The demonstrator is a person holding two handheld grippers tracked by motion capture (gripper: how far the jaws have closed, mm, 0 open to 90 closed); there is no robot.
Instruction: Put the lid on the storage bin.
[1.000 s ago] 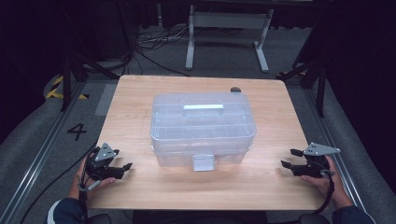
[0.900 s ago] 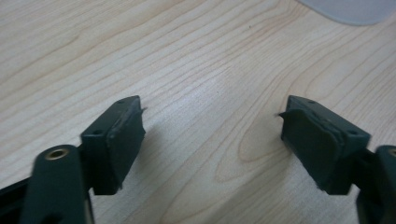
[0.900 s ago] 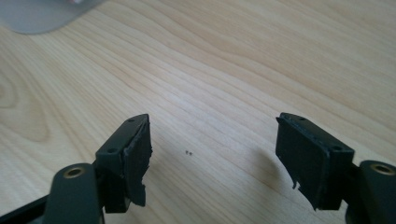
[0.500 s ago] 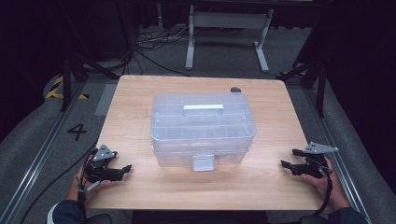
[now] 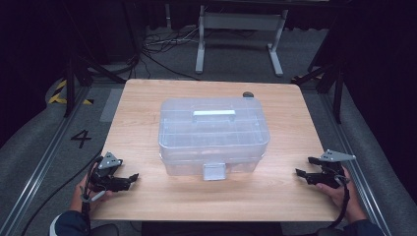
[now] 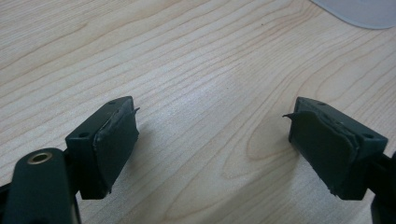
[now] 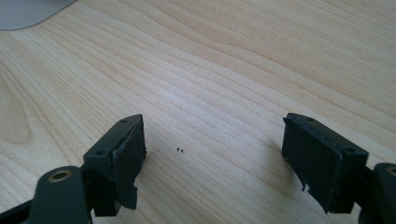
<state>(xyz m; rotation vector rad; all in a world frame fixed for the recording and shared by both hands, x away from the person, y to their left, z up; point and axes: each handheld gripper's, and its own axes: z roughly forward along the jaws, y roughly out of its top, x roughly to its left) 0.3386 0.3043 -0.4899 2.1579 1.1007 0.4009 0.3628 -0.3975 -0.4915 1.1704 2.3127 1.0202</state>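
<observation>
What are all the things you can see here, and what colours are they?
box: 1, clear plastic, lid on, middle of table
latch: 1, pale, front of box
handle: 1, whitish, on the lid
small dark thing: 1, far table edge, too small to tell
table: 1, light wood
metal frame: 1, grey, floor behind table
left gripper: 1, black, near left corner, open, nothing between the jaws
right gripper: 1, black, near right corner, open, nothing between the jaws
</observation>
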